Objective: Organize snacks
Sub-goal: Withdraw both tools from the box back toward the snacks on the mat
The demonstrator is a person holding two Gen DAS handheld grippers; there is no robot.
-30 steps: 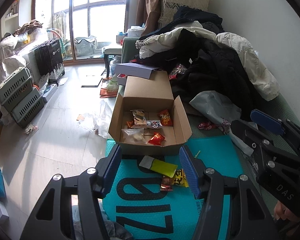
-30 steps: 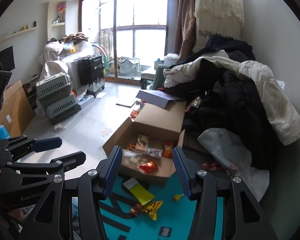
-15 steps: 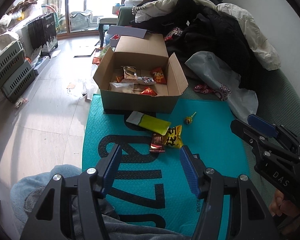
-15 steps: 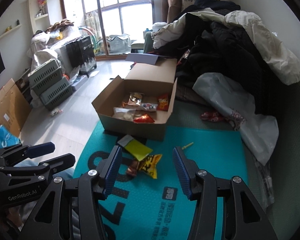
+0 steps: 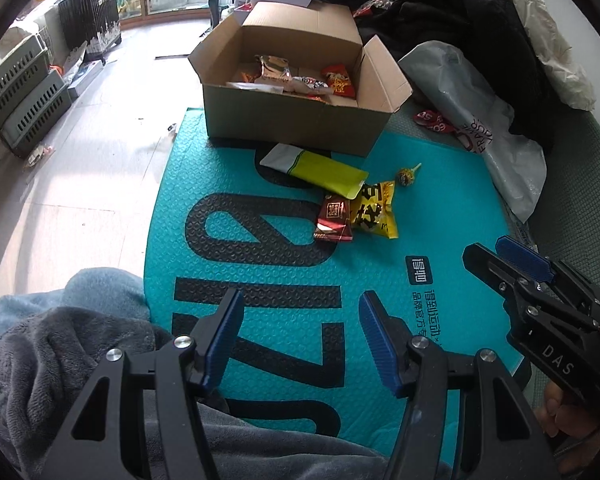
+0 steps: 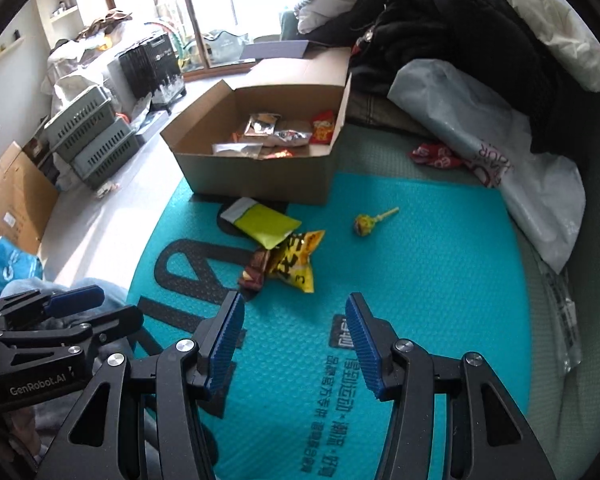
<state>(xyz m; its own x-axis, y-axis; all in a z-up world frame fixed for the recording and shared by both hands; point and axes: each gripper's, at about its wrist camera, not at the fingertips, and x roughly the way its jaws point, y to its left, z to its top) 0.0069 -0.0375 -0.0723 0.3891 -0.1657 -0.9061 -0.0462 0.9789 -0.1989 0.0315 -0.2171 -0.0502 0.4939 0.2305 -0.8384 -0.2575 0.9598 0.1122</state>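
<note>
1. Snack packets lie in a small cluster on the teal textured foam mat [image 5: 440,208], near the middle, ahead of both grippers and touched by neither.
2. The left black gripper with blue ribbed pads [image 5: 300,340] hovers over the near part of the mat, its fingers spread wide and holding nothing.
3. The right black gripper with blue ribbed pads [image 6: 294,344] also hovers over the near mat, fingers spread apart and empty; in the left wrist view it shows at the right edge, gripped by a bare hand [image 5: 568,416].
4. A grey-blue fleece cloth [image 5: 60,344] lies under the left gripper, at the mat's near left edge.
5. In the cluster, a small dark red foil packet [image 5: 334,220] touches a yellow packet with black lettering [image 5: 376,210] on its right.
6. A long lime-green packet with a white end [image 5: 316,166] overlaps the far edge of the yellow packet and reaches left toward the box.
7. A wrapped yellow lollipop on a pale stick [image 6: 370,222] lies alone, just right of the cluster.
8. An open brown cardboard box [image 5: 292,120] sits at the mat's far edge with several snack packets inside.
9. Right of the box lie a grey plastic bag [image 6: 500,140] and a pile of dark and white clothes [image 6: 480,28].
10. Far left on the pale floor stand stacked grey-green slotted crates [image 6: 92,136].
</note>
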